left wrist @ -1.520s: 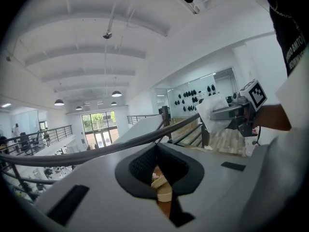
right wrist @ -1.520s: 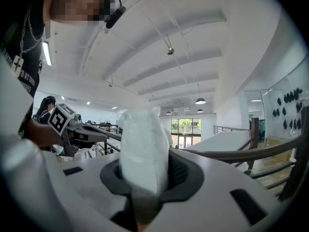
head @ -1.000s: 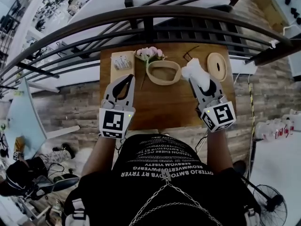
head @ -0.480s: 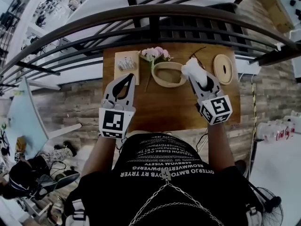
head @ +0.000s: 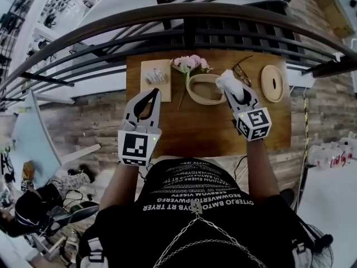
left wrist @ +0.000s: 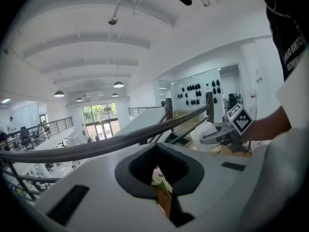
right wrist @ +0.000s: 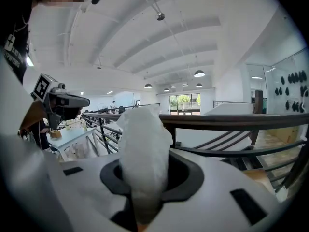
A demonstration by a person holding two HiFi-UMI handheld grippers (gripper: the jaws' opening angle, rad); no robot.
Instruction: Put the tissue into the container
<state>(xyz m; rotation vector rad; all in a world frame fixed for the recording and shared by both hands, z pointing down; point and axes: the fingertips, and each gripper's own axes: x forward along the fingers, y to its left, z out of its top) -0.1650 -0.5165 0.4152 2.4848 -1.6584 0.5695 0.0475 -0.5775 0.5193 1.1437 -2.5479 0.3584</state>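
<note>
My right gripper [head: 232, 89] is shut on a bunched white tissue [head: 227, 80] and holds it at the right rim of the oval wooden container [head: 196, 96] on the table. In the right gripper view the tissue [right wrist: 143, 139] stands up between the jaws of that gripper [right wrist: 144, 164] and hides their tips. My left gripper [head: 152, 93] hovers over the table's left part, its tips together and nothing in it. From the left gripper view, that gripper [left wrist: 160, 150] points at the flowers [left wrist: 160, 179], and the tissue [left wrist: 206, 136] shows at the right.
A tissue pack on a small board [head: 155, 78] lies at the table's back left. Pink flowers [head: 191, 63] lie left of the container, glasses [head: 243, 72] and a round wooden lid [head: 273, 83] to its right. A dark railing [head: 184, 15] runs along the table's far edge.
My right gripper has come down and inward with the tissue, from above the table to the container's right rim. The left gripper has shifted only a little.
</note>
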